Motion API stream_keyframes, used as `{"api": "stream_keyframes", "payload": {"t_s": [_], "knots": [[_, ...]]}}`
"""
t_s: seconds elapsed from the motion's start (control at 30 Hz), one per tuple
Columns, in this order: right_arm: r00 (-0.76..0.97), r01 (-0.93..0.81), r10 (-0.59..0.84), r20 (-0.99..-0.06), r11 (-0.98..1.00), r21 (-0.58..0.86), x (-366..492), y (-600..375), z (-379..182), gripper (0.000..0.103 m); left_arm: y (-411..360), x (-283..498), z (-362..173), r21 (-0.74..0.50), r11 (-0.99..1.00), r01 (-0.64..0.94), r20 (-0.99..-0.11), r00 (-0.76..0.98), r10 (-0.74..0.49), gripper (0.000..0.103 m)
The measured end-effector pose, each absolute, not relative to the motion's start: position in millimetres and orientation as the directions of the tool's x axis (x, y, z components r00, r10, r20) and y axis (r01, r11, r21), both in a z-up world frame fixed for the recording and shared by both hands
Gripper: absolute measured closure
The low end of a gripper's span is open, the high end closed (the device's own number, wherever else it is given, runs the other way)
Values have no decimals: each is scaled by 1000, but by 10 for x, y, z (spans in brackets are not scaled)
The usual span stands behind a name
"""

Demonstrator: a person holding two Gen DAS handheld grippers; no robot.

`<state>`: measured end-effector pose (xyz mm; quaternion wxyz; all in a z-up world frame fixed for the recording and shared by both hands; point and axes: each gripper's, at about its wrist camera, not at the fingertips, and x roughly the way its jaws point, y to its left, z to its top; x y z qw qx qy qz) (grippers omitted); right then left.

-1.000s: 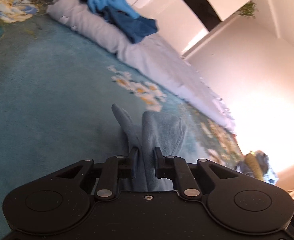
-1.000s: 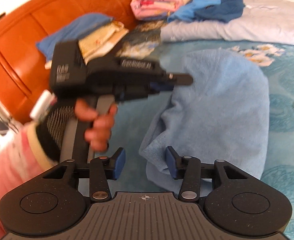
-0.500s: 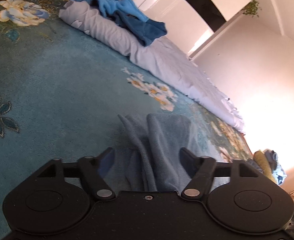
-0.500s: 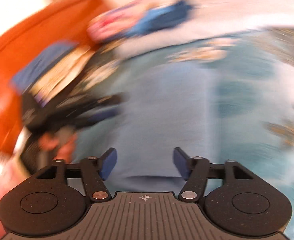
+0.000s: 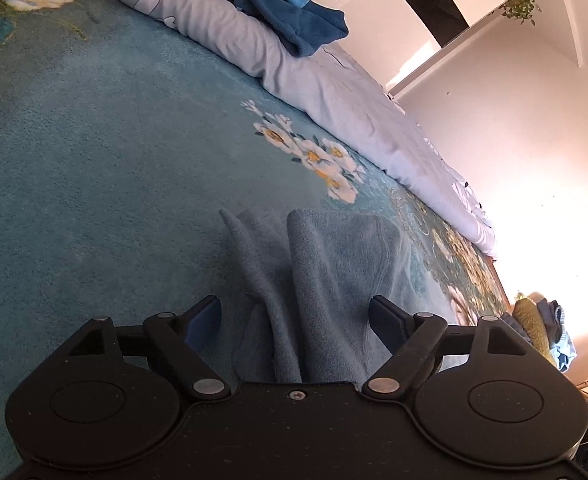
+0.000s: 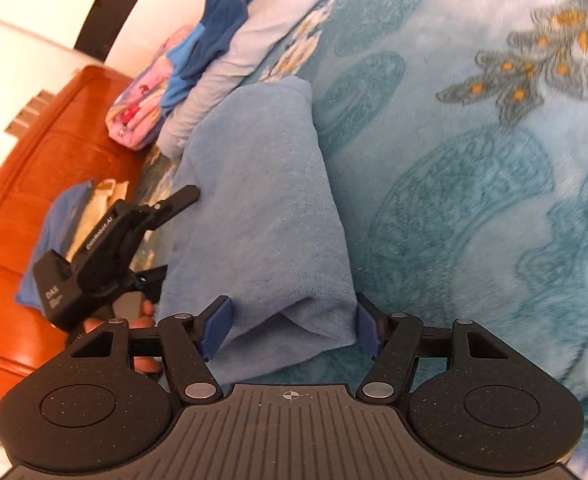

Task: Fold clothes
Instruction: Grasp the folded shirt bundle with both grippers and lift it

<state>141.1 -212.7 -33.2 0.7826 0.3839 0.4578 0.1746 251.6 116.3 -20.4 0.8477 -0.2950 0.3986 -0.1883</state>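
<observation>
A light blue fleece garment (image 5: 326, 264) lies folded lengthwise on the teal flowered blanket (image 5: 93, 160). My left gripper (image 5: 294, 308) is low over one end of it. Its jaws are opening, and bunched folds of the fleece lie between the pads without being pressed. In the right wrist view the garment (image 6: 261, 208) runs away from me as a long strip. My right gripper (image 6: 291, 312) straddles its near folded end, one pad on each side, and the cloth is not squeezed. The left gripper (image 6: 179, 230), held by a hand, sits at the strip's left edge.
A rolled pale grey quilt (image 5: 294, 64) runs along the far side of the bed, with blue clothes (image 5: 285, 12) on top. A pink folded pile (image 6: 141, 108) and a blue pillow (image 6: 53, 232) lie by the orange wooden headboard (image 6: 33, 184). More clothes (image 5: 534, 320) are heaped past the bed's end.
My left gripper has let go of the fleece it pinched, and its jaws have spread wide. My right gripper rolled, dropped to the garment's near end, and its jaws widened.
</observation>
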Motion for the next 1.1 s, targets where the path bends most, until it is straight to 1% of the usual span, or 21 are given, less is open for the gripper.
{"api": "stream_keyframes", "payload": {"t_s": [0.07, 0.1, 0.13, 0.17, 0.27, 0.33, 0.43, 0.5, 0.57, 0.7, 0.73, 0.8, 0.87, 0.9, 0.97, 1.0, 1.07, 1.1], "knots": [[519, 89, 636, -571, 625, 776, 1430, -2140, -353, 65, 1148, 2509, -195, -640, 765, 76, -574, 615, -541, 33], [519, 91, 642, -564, 614, 784, 1445, -2155, -364, 68, 1147, 2504, -192, -639, 766, 74, -573, 618, -538, 38], [522, 89, 649, -553, 604, 792, 1456, -2174, -368, 77, 1145, 2500, -192, -641, 764, 72, -571, 620, -537, 54], [524, 82, 654, -545, 598, 797, 1477, -2187, -362, 81, 1144, 2504, -200, -646, 761, 65, -572, 618, -539, 68], [523, 43, 658, -542, 615, 787, 1534, -2210, -281, 85, 1118, 2458, -181, -644, 763, 61, -569, 629, -530, 84], [529, 14, 635, -562, 656, 754, 1624, -2249, -170, 86, 1085, 2383, -141, -639, 767, 54, -569, 638, -519, 86], [565, -27, 569, -598, 737, 675, 1855, -2381, 51, 86, 1058, 2159, -105, -688, 725, 29, -542, 643, -541, 86], [580, -39, 539, -611, 767, 640, 2032, -2494, 158, 86, 973, 1989, -116, -708, 704, 49, -518, 642, -566, 86], [582, -46, 523, -623, 786, 617, 2202, -2593, 224, 86, 866, 1890, -150, -707, 705, 59, -522, 628, -577, 86], [547, -29, 502, -670, 811, 584, 2318, -2614, 119, 85, 852, 1872, -199, -707, 706, 47, -527, 630, -570, 84], [548, -24, 501, -670, 810, 586, 2300, -2622, 93, 84, 874, 1872, -180, -705, 708, 47, -527, 633, -567, 81], [565, -10, 503, -654, 797, 604, 2218, -2683, 76, 80, 919, 1863, -128, -686, 725, 53, -530, 646, -549, 72], [586, 7, 502, -636, 781, 624, 2131, -2754, 71, 67, 1004, 1838, -54, -664, 746, 55, -526, 675, -518, 56], [596, 17, 502, -627, 772, 635, 2088, -2791, 66, 63, 1060, 1836, -26, -664, 746, 55, -517, 688, -510, 52], [608, 27, 519, -600, 743, 669, 1988, -2842, 23, 50, 1168, 1872, -3, -666, 745, 40, -509, 706, -493, 32], [610, 30, 531, -588, 726, 687, 1940, -2855, -15, 41, 1204, 1911, -4, -662, 749, 29, -515, 708, -483, 30], [604, 40, 552, -575, 699, 714, 1873, -2847, -123, 30, 1221, 2015, -27, -651, 758, 37, -520, 706, -481, 28], [601, 48, 559, -571, 689, 724, 1842, -2839, -177, 30, 1228, 2067, -39, -645, 763, 42, -523, 704, -481, 27]]}}
